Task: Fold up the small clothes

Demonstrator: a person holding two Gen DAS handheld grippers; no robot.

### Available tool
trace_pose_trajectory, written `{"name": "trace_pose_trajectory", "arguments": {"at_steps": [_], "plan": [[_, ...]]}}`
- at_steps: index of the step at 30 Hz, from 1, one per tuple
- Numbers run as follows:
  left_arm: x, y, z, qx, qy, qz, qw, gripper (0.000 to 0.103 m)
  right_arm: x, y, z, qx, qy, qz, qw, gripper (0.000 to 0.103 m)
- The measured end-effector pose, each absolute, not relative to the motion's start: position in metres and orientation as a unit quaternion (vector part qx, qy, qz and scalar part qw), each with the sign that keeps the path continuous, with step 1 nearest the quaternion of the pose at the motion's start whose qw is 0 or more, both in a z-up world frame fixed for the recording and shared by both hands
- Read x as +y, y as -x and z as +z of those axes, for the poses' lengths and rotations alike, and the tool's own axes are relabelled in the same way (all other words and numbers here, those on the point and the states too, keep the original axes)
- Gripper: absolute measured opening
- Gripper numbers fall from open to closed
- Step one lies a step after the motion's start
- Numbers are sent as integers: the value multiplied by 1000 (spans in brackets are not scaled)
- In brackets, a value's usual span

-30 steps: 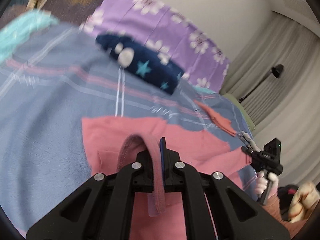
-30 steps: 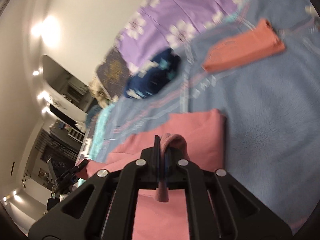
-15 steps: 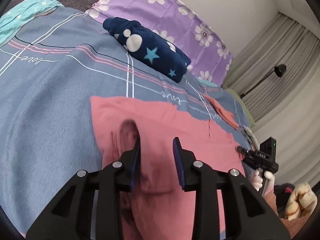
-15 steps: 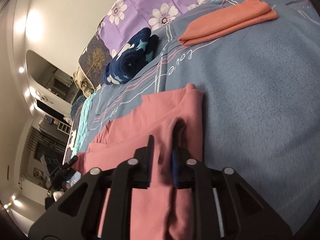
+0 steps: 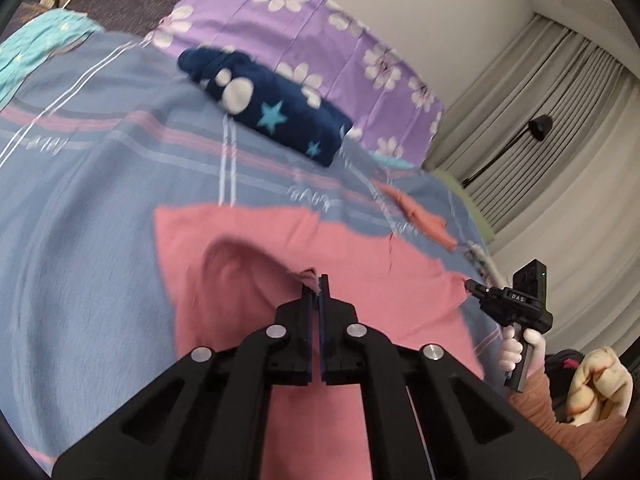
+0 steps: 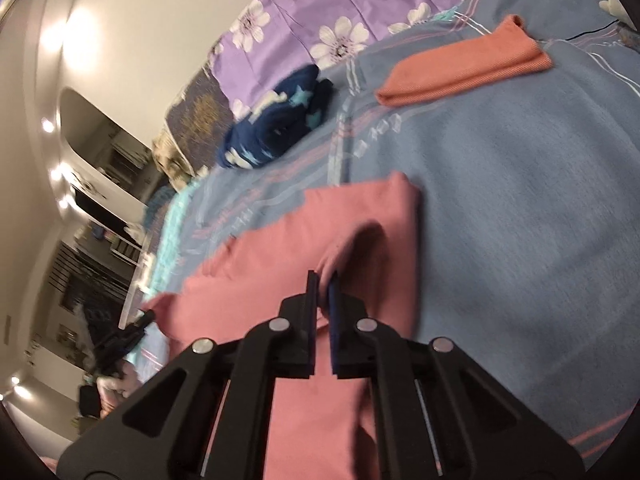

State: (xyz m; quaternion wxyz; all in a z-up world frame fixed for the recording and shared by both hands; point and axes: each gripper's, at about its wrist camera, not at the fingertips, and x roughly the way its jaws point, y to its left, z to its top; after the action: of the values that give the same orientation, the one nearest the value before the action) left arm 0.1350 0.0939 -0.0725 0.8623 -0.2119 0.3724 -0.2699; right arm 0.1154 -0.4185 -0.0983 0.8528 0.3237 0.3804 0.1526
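A pink garment (image 5: pixel 248 264) lies spread on the blue bedspread (image 5: pixel 80 208). My left gripper (image 5: pixel 319 280) is shut on a pinch of its fabric near the left end, which rises in a small ridge. My right gripper (image 6: pixel 322 280) is shut on a raised fold of the same pink garment (image 6: pixel 280 264) near its right end. The right gripper also shows at the right of the left wrist view (image 5: pixel 472 289), at the garment's far corner.
A folded navy star-print garment (image 5: pixel 276 116) and a folded orange cloth (image 6: pixel 464 68) lie further back on the bed, before a purple flowered pillow (image 5: pixel 320 32). Curtains (image 5: pixel 560 128) hang to the right. The bedspread also shows in the right wrist view (image 6: pixel 520 184).
Half a second ago both grippers stood open over the pink garment. Both have now closed on pinches of its fabric.
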Motion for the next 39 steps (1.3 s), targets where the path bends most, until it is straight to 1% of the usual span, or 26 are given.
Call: {"name": "trace_pose_trajectory", "arguments": {"at_steps": [5,7,10,12,13,14,16,18,19,20,21,22,23,24,25,27,28,34,37,39], "plan": [[91,-188,-69,345,211,-213,889,2,-432,-162,-88,364,-341,135,856,6],[98,-204,-76,354,217,-175,893,6,-437,-182,-96,375,-351,114,851,17],[108,-210,-85,362,224,-155,892,27,-440,-188,-103,384,-342,108,851,26],[113,-211,-89,370,217,-154,890,34,-441,-186,-103,381,-322,105,860,32],[114,-214,-93,381,214,-156,886,42,-443,-185,-104,381,-307,101,866,34],[115,-216,-97,392,212,-159,881,43,-444,-187,-105,384,-299,99,868,35],[112,-227,-107,420,197,-154,873,43,-443,-193,-108,396,-287,102,866,42],[105,-236,-113,437,174,-150,870,43,-439,-201,-109,406,-270,107,867,45],[102,-238,-114,439,165,-150,871,41,-434,-208,-109,411,-254,107,869,45],[98,-241,-114,440,153,-150,872,29,-430,-214,-109,416,-237,108,871,46],[96,-243,-112,439,144,-148,874,22,-425,-219,-109,418,-224,107,874,46],[93,-245,-109,438,134,-145,877,8,-422,-223,-109,420,-215,107,875,46],[92,-245,-107,437,130,-144,878,4,-419,-226,-110,421,-208,108,876,45],[92,-243,-103,432,127,-144,881,4,-417,-229,-110,422,-202,111,877,27],[91,-242,-100,426,122,-145,884,2,-413,-231,-110,422,-196,120,877,3],[90,-234,-89,409,108,-148,894,2,-411,-229,-105,413,-187,124,883,3],[90,-229,-83,398,105,-155,898,2,-411,-222,-97,397,-182,120,892,3],[86,-219,-47,348,95,-171,917,2,-427,-199,-58,326,-220,132,910,3],[84,-236,-48,352,86,-153,919,2,-430,-208,-50,315,-221,123,915,3],[82,-253,-65,383,69,-140,910,2,-431,-220,-58,330,-220,117,910,3]]}}
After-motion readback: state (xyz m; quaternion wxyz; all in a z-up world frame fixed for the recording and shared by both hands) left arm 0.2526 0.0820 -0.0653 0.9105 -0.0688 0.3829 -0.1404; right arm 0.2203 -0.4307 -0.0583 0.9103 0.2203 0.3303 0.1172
